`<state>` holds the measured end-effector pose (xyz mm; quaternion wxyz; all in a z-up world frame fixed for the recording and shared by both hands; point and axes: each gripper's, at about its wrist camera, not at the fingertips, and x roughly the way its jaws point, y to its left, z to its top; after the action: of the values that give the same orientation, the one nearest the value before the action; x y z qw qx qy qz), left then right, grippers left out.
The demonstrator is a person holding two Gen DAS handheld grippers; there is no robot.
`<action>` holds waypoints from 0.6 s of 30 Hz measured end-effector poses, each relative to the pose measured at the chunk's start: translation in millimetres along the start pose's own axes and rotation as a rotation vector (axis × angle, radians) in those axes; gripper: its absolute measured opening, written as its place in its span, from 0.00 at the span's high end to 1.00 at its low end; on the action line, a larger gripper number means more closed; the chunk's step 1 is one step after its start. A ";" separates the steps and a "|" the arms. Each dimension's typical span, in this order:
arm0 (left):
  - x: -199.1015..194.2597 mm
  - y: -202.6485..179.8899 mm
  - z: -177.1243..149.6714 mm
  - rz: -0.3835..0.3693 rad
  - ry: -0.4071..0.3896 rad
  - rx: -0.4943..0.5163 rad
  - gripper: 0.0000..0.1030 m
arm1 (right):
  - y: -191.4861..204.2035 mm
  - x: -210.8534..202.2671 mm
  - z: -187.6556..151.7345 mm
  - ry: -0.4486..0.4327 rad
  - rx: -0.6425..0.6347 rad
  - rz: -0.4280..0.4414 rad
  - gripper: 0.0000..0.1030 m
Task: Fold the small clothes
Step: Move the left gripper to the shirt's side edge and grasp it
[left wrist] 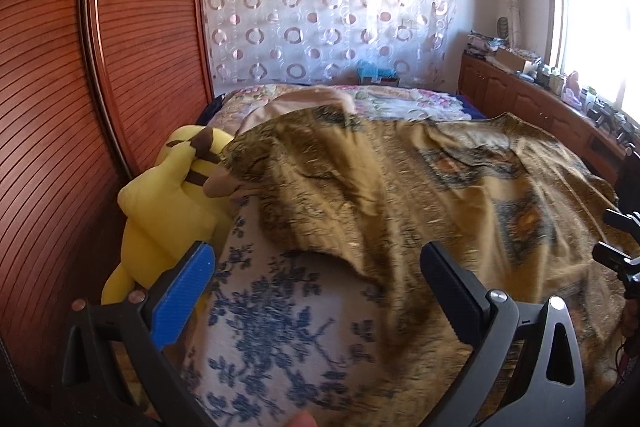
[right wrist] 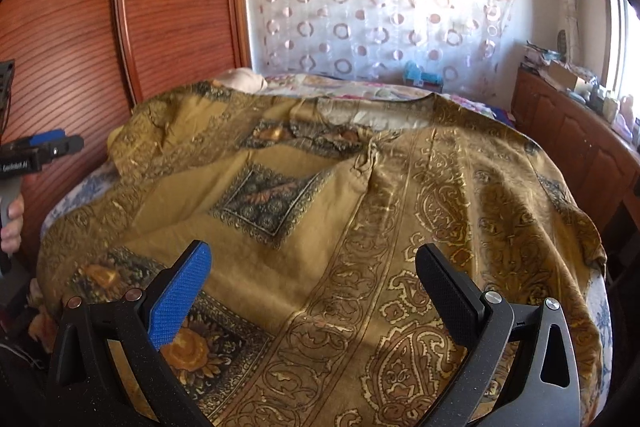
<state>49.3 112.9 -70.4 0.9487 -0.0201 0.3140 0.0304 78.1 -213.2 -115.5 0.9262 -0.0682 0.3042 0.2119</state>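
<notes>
Spread across the bed (left wrist: 248,339) lies the mustard-gold garment printed with paisley bands and dark floral squares (right wrist: 340,227), rumpled and covering most of the mattress top. The right gripper (right wrist: 312,283) hovers over its near part, jaws wide apart and holding nothing; the cloth runs on under and beyond both fingers, its tied neck cord further off toward the middle.

The left gripper (left wrist: 316,283) is likewise spread open and empty, off toward the cloth's left side. Between its fingers shows the garment's left edge, curling over the white bedcover with blue flower print; the blue pad is above bare bedcover, the black one above gold cloth. In the right view that gripper appears at the far left, a hand (right wrist: 12,223) wrapped on its grip.

Just beside the garment's far left corner sits a yellow plush toy with brown-tipped ears (left wrist: 172,203), pressed against the ribbed reddish wooden headboard (left wrist: 60,107). The right edge of the cloth drapes near the bedside, close to a low wooden cabinet (right wrist: 576,143) under the window. Beyond the far hem a pastel flowered quilt (left wrist: 400,103) covers the rest of the bed up to the curtain with ring patterns (left wrist: 320,7).
</notes>
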 end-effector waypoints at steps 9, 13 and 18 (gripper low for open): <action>40.4 34.6 4.0 -0.101 0.079 -0.093 0.03 | 4.5 9.9 8.8 -0.006 -0.055 -0.016 0.00; 52.7 37.7 15.1 -0.126 0.082 -0.101 0.14 | 3.8 17.4 7.1 0.018 -0.049 -0.025 0.00; 84.7 48.5 33.7 -0.128 0.125 -0.116 0.28 | -0.1 19.8 6.2 0.026 -0.027 -0.014 0.00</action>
<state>133.7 167.0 -94.9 0.9246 -0.0968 0.3682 -0.0132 95.9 -204.7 -122.2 0.9227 -0.0853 0.3128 0.2086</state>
